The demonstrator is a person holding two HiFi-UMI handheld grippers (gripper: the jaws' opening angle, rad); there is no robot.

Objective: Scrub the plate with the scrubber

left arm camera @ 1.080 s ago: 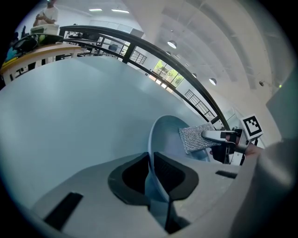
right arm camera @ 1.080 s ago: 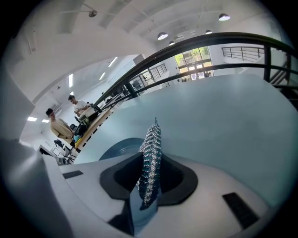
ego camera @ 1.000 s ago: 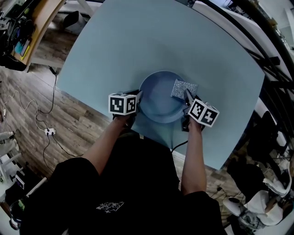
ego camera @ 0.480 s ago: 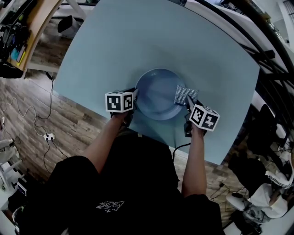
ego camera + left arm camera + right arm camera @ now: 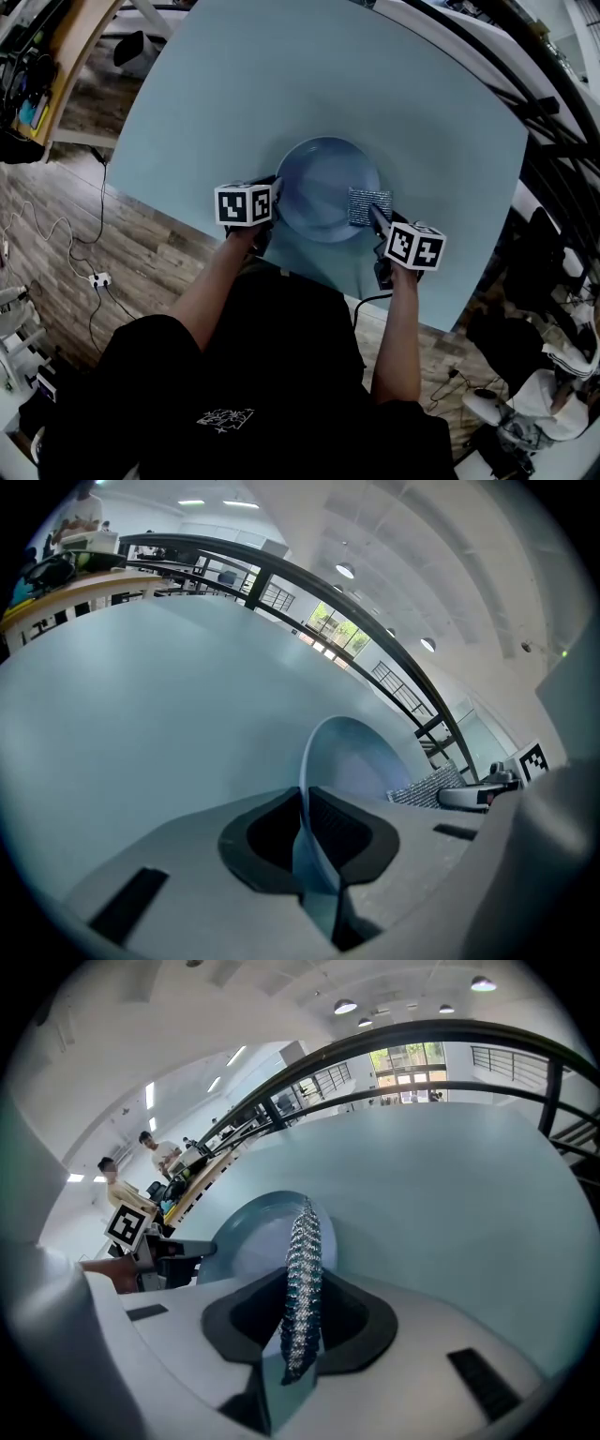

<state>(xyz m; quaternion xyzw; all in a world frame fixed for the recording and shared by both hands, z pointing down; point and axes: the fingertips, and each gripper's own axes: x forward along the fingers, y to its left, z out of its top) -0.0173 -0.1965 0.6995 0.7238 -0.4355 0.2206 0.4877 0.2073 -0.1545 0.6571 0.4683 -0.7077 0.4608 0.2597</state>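
Blue plate (image 5: 314,178) sits on the light blue table (image 5: 281,75), centre of the head view, just ahead of the person. Left gripper (image 5: 277,200) is clamped on the plate's left rim. In the left gripper view the rim runs edge-on between the two dark pads, with the jaws closed onto it. Right gripper (image 5: 376,217) is clenched on the scrubber (image 5: 368,205), a silvery mesh square. The right gripper view shows the mesh pinched upright between the jaws, its top sticking out past them. In the head view the scrubber lies over the plate's right inner side, reaching the rim there. Can't tell whether it actually touches the plate surface. The scrubber is the one thing seen within the plate's outline. Wooden floor (image 5: 56,234) with loose cables shows at the left of the head view. Two people (image 5: 141,1171) stand by a desk, far off at the left of the right gripper view.
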